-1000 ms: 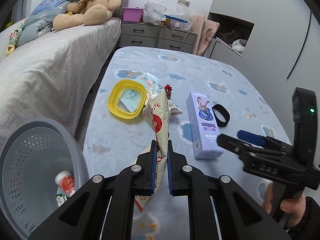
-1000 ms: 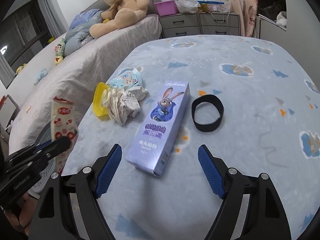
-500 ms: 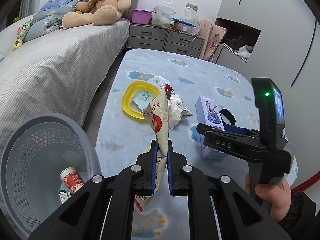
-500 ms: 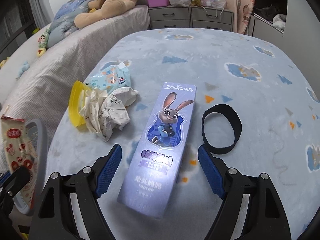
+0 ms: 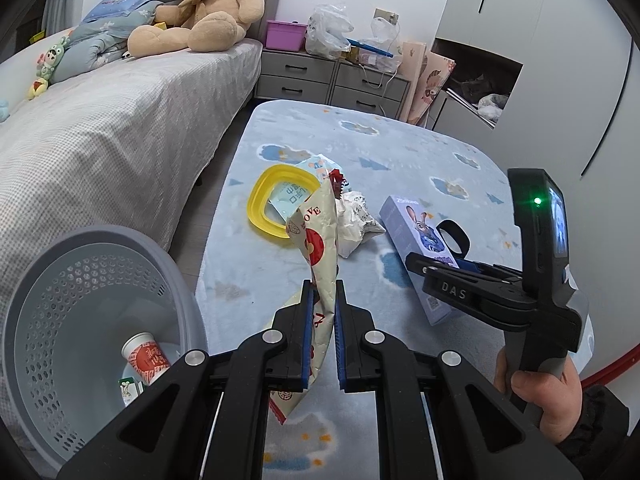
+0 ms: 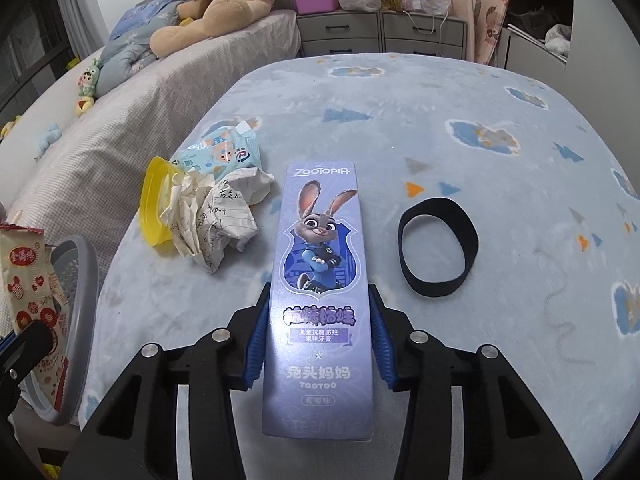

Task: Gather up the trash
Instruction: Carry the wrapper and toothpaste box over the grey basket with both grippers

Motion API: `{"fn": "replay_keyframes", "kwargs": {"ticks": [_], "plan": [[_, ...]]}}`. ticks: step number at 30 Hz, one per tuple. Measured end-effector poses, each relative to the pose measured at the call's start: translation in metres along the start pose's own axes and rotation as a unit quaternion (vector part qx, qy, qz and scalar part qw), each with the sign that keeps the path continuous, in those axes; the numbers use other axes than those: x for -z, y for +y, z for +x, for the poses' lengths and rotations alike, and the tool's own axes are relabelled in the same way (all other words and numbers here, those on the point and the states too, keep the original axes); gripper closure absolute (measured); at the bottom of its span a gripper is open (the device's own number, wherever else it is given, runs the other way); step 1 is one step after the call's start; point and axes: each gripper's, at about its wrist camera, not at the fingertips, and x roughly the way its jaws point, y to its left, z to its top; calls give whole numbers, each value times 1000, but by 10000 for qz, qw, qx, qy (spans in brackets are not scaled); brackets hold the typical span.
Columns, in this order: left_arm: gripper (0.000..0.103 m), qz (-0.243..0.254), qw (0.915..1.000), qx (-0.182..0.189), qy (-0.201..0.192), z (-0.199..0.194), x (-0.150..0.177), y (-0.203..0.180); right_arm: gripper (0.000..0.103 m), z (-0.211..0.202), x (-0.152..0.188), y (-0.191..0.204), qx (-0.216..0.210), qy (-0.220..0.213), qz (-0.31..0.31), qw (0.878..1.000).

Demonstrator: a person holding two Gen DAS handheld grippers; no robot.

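Observation:
My left gripper (image 5: 322,292) is shut on a white snack wrapper (image 5: 318,240) with red print, held upright above the blue rug near its left edge. The wrapper also shows in the right wrist view (image 6: 30,280). A grey perforated trash basket (image 5: 60,292) stands lower left, with a paper cup (image 5: 144,356) inside. My right gripper (image 6: 318,320) has its blue pads against both sides of a purple Zootopia toothpaste box (image 6: 320,264) that lies on the rug. Crumpled paper (image 6: 216,216), a yellow lid (image 6: 150,208) and a blue wipes packet (image 6: 224,152) lie left of the box.
A black elastic band (image 6: 438,252) lies on the rug right of the box. A bed (image 5: 100,120) with a teddy bear (image 5: 208,12) runs along the left. Grey drawers (image 5: 332,80) stand at the back and a white wardrobe (image 5: 540,60) at the right.
My right gripper moved forward over the toothpaste box and closed its pads onto its sides. My left gripper kept hold of the wrapper and drew back towards the basket.

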Motion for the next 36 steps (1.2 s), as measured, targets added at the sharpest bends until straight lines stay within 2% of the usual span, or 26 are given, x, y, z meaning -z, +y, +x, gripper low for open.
{"fn": "replay_keyframes", "kwargs": {"ticks": [9, 14, 24, 36], "plan": [[93, -132, 9998, -84, -82, -11, 0, 10, 60, -32, 11, -5, -144, -172, 26, 9997], [93, -243, 9994, -188, -168, -19, -1, 20, 60, -50, 11, 5, -291, -304, -84, 9991], [93, -578, 9956, -601, -421, -45, -2, 57, 60, -65, 3, 60, -867, -431, -646, 9932], [93, -1171, 9809, -1497, -409, -65, 15, 127, 59, -56, -3, 148, -1669, -301, -1444, 9749]]}}
